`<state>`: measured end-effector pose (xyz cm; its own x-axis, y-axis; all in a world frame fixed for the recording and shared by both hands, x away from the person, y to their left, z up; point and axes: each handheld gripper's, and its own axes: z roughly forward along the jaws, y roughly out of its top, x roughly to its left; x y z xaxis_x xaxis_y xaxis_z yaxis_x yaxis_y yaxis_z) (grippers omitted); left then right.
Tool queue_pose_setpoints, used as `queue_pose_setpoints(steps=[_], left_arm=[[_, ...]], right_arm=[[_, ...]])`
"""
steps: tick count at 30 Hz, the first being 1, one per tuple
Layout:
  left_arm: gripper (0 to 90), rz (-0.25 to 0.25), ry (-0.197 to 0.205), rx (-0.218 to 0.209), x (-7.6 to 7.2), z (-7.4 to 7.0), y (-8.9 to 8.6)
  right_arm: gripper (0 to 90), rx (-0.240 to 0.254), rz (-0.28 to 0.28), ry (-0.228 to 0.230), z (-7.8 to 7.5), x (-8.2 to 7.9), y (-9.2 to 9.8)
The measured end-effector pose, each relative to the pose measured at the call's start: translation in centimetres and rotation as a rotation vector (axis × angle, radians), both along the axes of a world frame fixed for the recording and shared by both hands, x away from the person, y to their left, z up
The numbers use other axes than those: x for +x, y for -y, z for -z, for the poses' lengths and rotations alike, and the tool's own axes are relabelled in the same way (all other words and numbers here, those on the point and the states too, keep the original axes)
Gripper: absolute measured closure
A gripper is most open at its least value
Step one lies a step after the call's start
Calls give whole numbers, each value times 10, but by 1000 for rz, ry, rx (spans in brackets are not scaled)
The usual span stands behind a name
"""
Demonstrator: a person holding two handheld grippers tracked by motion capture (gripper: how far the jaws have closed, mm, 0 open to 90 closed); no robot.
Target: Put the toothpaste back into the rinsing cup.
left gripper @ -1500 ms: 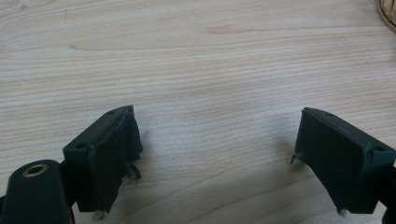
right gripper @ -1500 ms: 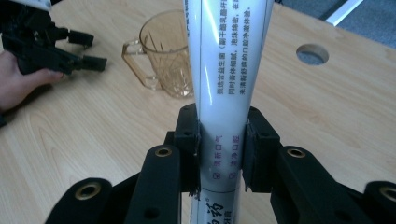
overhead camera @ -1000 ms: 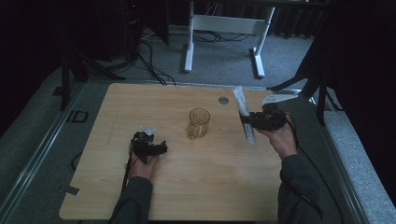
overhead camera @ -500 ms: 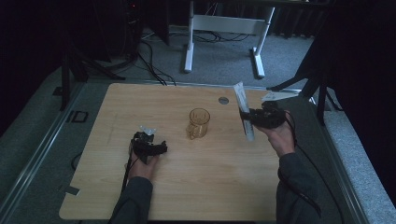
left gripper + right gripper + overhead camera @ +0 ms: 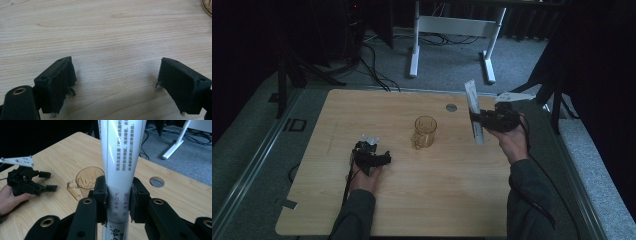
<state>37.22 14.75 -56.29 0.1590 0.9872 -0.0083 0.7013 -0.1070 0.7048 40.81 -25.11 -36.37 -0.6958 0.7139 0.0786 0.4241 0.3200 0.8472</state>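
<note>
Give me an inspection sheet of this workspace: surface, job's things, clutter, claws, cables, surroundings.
Surface: light wooden table, rounded corners, a round grommet hole near the far edge.
Job's things: clear amber measuring cup upright mid-table; white printed tube held off the table.
Clutter: nothing seen.
Claws: left claw rests on the table, jaws wide open with nothing between them; right claw is raised and shut on the tube's middle.
Cables: one trails from each claw toward the person; more lie on the floor beyond the table.
Surroundings: grey carpet, white desk frame, dark curtains.
</note>
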Motion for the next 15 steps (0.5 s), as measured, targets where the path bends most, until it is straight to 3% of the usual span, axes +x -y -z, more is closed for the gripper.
queue_pose_setpoints(steps=[15], left_arm=[[130,0,0,0,0,0,0]], right_arm=[[715,70,12,18,-2,4,0]])
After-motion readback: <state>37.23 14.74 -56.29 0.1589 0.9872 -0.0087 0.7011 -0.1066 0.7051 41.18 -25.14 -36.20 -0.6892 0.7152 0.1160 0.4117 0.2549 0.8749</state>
